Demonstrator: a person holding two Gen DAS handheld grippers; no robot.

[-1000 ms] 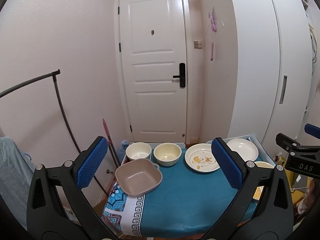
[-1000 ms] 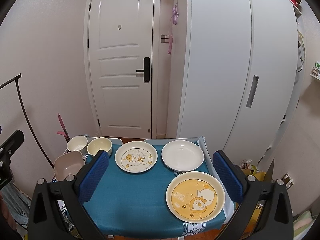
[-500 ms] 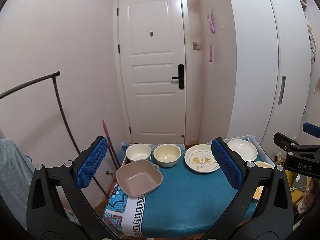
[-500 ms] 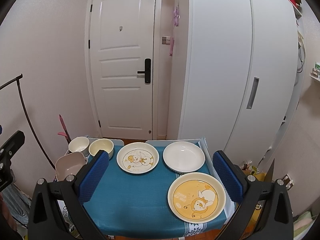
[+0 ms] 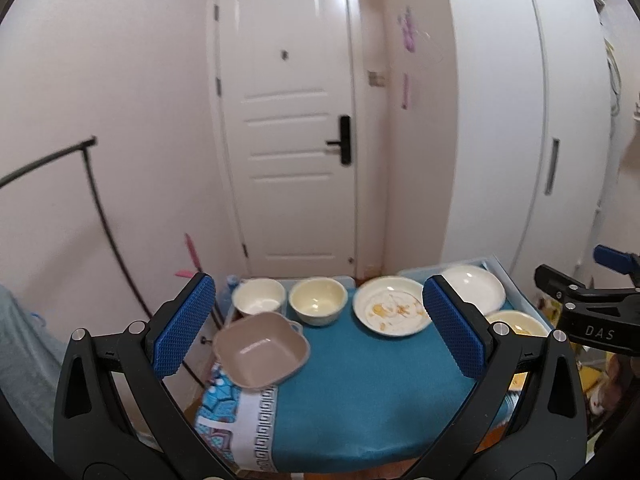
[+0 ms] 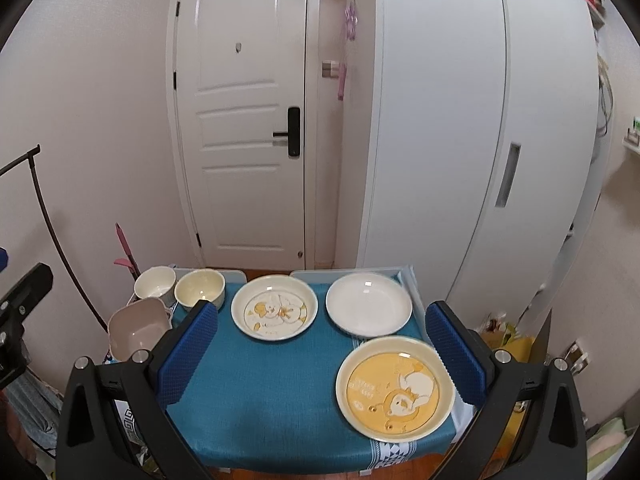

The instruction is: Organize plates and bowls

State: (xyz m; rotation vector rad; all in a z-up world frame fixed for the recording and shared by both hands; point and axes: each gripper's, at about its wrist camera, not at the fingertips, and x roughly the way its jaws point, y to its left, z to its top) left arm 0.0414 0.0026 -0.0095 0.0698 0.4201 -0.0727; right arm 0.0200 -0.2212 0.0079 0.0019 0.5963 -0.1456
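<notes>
Three plates (image 6: 275, 307), three bowls (image 6: 200, 289), blue tablecloth (image 6: 272, 392)

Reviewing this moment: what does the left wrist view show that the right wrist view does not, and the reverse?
Only the left wrist view shows the open left gripper whole, and the whole inside of the square pinkish-beige bowl. Only the right wrist view shows the open right gripper whole, and the orange cartoon plate complete; the left view catches only its rim. Both show the white round bowl, cream round bowl, duck-print plate, plain white plate, teal tablecloth and white door.
</notes>
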